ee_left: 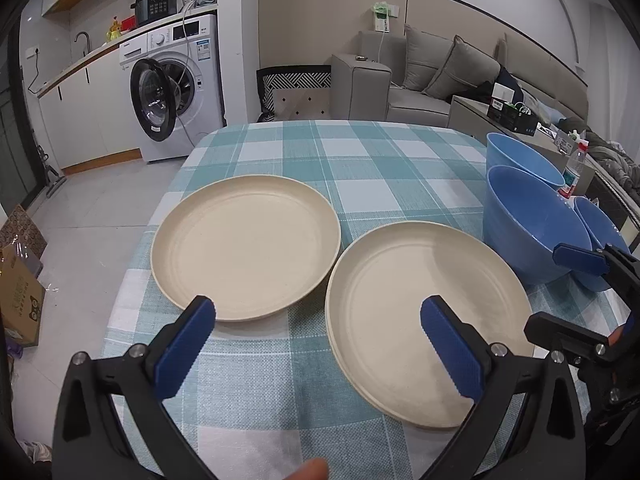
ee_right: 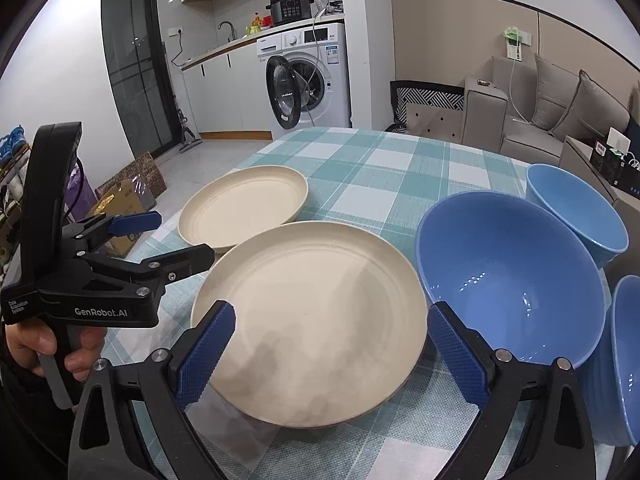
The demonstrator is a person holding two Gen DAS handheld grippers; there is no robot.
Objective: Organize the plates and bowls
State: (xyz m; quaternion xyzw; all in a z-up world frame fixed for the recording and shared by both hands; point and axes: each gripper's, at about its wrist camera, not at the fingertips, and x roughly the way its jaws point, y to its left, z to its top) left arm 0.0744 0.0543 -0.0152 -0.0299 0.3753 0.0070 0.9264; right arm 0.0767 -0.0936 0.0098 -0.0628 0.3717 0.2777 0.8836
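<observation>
Both tools hang wide apart and empty, the left tool [ee_left: 318, 344] and the right tool [ee_right: 332, 354]. Two cream plates [ee_left: 246, 248] [ee_right: 316, 320] lie side by side mid-worktop, three blue bowls [ee_right: 508, 288] cluster at its right edge, probably sorted for stacking.

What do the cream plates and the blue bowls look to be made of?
Cream plates: matte, faintly speckled, with moulded rings; probably wheat-straw plastic or melamine. Blue bowls: smooth, glossy, with sharp light glints; likely plastic, though glazed ceramic can't be ruled out.

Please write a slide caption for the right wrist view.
Open right tool above a cream plate, beside three blue bowls.
</observation>
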